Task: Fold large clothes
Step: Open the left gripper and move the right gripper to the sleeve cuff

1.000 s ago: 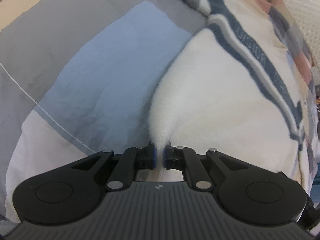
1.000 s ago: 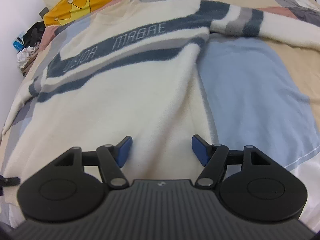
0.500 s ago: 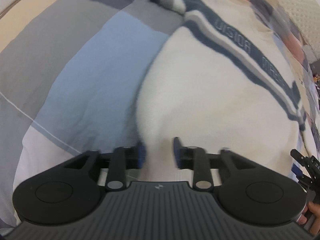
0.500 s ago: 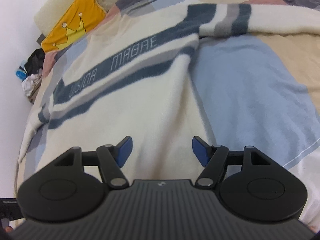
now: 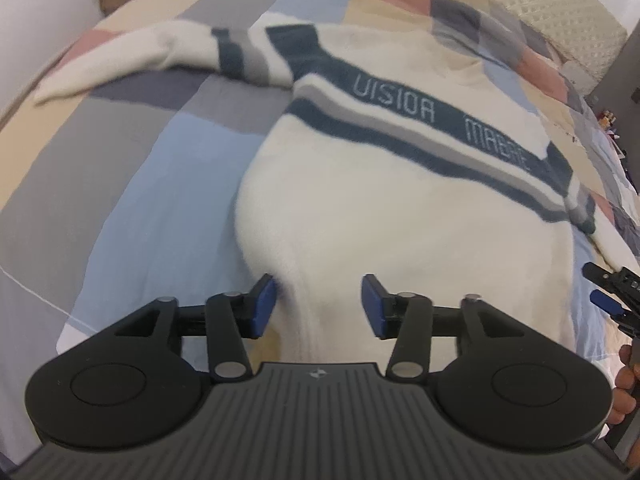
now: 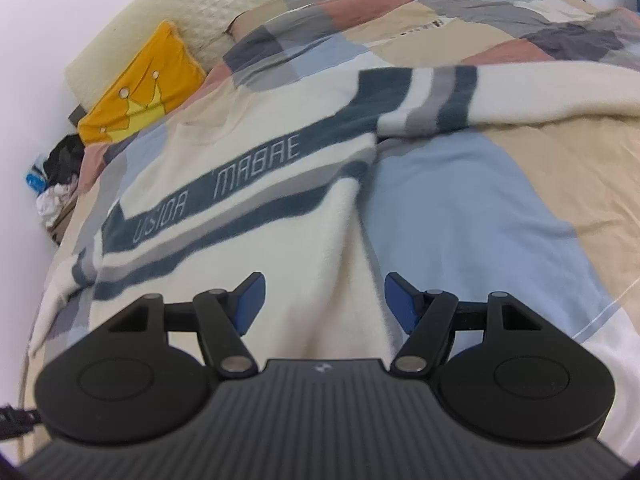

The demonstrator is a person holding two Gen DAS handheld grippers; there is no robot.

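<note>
A cream sweater with navy and grey chest stripes and lettering lies spread flat, front up, on the bed. It also shows in the right wrist view. One sleeve stretches out to the left, the other sleeve to the right. My left gripper is open and empty above the sweater's lower left hem. My right gripper is open and empty above the lower right hem; it also shows at the right edge of the left wrist view.
The bed carries a patchwork cover of blue, grey, beige and pink squares. A yellow crown cushion and a cream pillow lie at the head. Clutter sits beside the bed by the wall.
My left gripper has let go of the sweater's hem and opened wide. Both grippers have pulled back and up, so more of the sweater shows.
</note>
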